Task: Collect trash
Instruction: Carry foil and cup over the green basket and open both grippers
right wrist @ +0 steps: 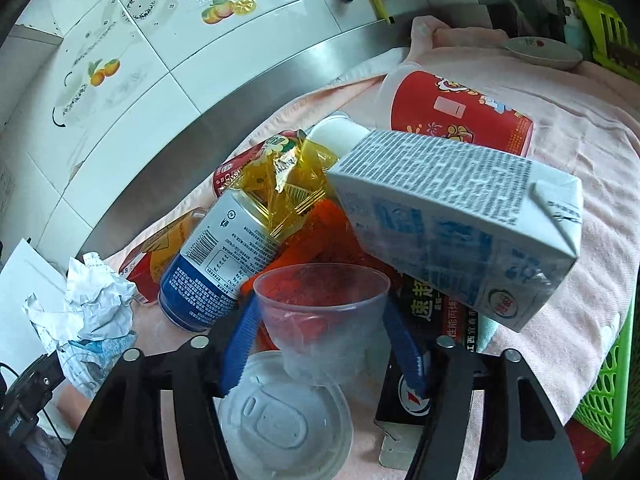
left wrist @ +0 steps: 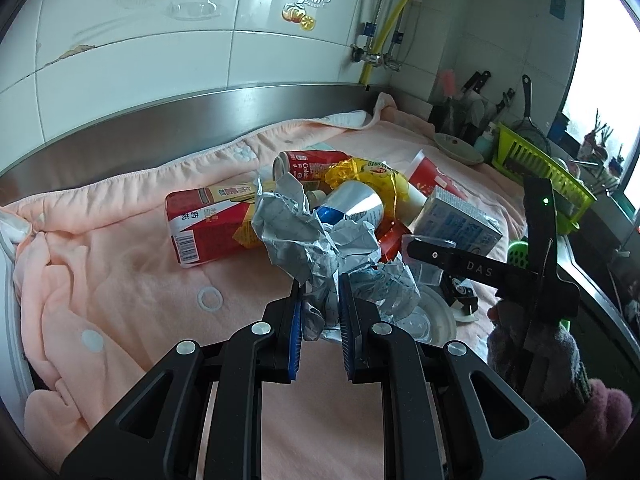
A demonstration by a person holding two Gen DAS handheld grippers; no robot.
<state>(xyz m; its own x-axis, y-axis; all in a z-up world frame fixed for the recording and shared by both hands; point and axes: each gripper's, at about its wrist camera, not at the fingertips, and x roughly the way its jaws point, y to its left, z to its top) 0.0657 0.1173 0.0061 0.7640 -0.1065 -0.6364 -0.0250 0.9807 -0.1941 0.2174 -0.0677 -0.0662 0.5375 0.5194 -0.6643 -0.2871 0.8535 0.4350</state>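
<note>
On my left, my left gripper (left wrist: 320, 292) is clamped tight on a crumpled wad of white-and-blue printed paper (left wrist: 316, 236), its blue pads pinching the lower folds so the loose bulk stands up above the jaws; I judge I hold it low so it cannot spring free. The rest of the trash is heaped mid-way along the pink quilted cloth (left wrist: 120, 280) that covers the bench, short of the steel back rim: a red and white carton (left wrist: 204, 224) lies flat at the heap's left edge, a red cola can (left wrist: 304, 164) on its side behind it, then a silver and blue can (right wrist: 216, 260), a crinkled yellow foil wrapper (right wrist: 284, 184), a large red paper cup (right wrist: 460, 116) tipped over toward the back, and a white and blue milk carton (right wrist: 460, 220) leaning on top at the right. My right gripper (right wrist: 320, 344) straddles a small clear plastic cup (right wrist: 320, 308) at the heap's near edge, above a round white plastic lid (right wrist: 280, 412); its blue fingers (right wrist: 236, 352) sit partly open on either side of the cup, and whether they already press its wall I cannot tell. Both hands point downward at a slant toward the heap, the right one coming in from the bench's right end, beside the green plastic basket (right wrist: 604, 380).
</note>
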